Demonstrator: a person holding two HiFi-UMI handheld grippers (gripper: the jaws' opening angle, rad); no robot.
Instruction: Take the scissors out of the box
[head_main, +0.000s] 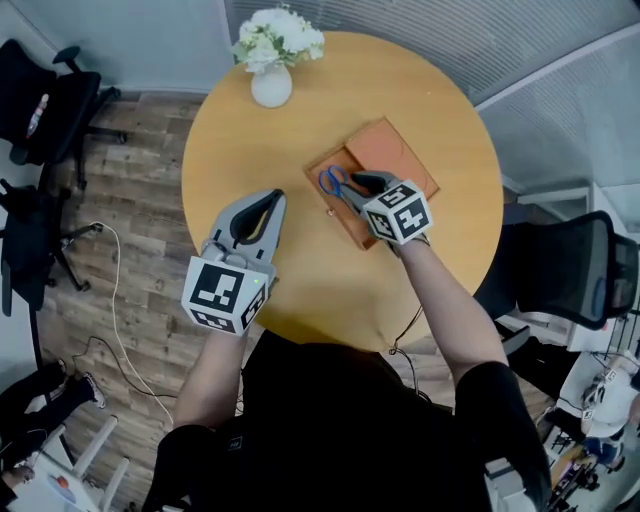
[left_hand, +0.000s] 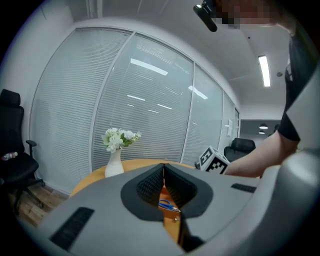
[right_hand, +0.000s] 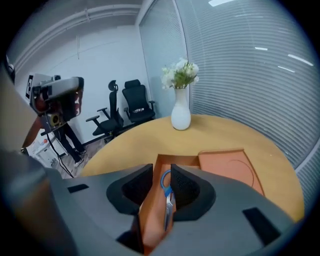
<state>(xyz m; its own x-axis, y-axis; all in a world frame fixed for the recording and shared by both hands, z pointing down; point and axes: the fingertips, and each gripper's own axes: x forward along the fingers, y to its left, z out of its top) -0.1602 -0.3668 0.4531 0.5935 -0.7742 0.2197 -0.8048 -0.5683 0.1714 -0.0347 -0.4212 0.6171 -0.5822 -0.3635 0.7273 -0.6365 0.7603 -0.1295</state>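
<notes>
Task item: blue-handled metal scissors (head_main: 333, 182), lying flat inside the tray of the box, handles pointing away from the person.
Container: flat orange box (head_main: 345, 218), open, on the right half of the bench; its lid (head_main: 390, 152) lies flat, touching the tray's far side.
Support: round wooden bench (head_main: 300, 290).
Right gripper (head_main: 365, 183): lowered over the box tray, jaws apart. In the right gripper view (right_hand: 161, 167) the scissors (right_hand: 169, 200) lie in the gap between the jaws, close to the right-hand one, with orange tray floor (right_hand: 152, 215) showing beside them; nothing is clamped.
Left gripper (head_main: 272, 198): held above bare bench, left of the box and apart from it. In the left gripper view (left_hand: 163, 167) the jaws meet tip to tip and hold nothing; the box (left_hand: 171, 225) and scissors (left_hand: 167, 204) show beyond them.
Other item: white ceramic vase (head_main: 271, 85) of white flowers, upright near the far edge of the bench, well apart from the box.
</notes>
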